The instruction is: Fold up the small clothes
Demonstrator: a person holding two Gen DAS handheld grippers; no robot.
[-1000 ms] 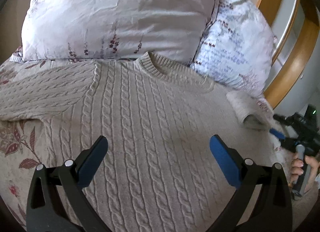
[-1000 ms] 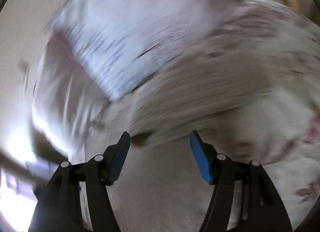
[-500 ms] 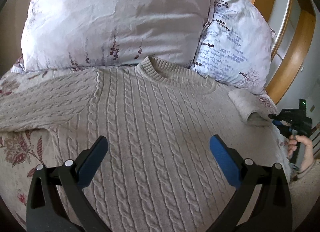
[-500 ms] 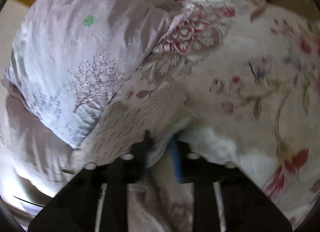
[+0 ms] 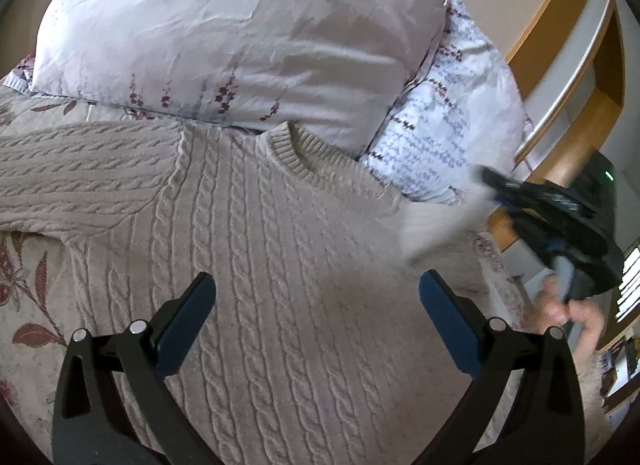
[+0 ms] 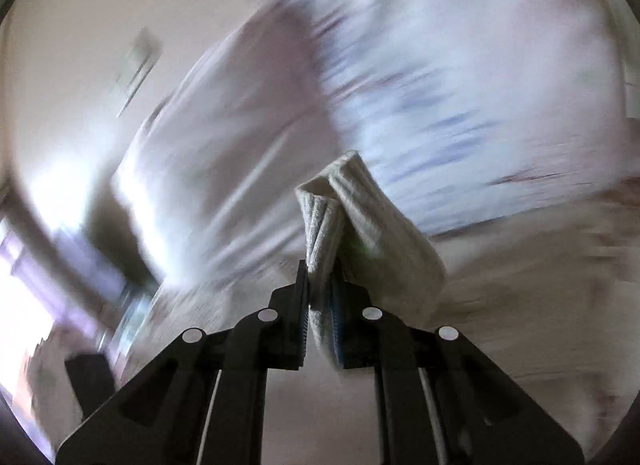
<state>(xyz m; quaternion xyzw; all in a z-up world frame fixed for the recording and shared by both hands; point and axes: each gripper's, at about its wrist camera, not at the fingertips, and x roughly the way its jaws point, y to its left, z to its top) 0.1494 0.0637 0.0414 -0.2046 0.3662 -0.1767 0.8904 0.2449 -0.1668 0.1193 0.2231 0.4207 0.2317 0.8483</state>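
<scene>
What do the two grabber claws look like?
Both are matte black plastic. The left gripper has two angled fingers with blue pads and round silver pins. The right gripper matches, with ridged pads and thin pale rods along its arms.

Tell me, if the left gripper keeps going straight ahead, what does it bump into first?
Probably the sweater. The left gripper is open and points across its cable-knit front, toward the collar. Past that lies the big pillow. Depth is hard to judge here.
</scene>
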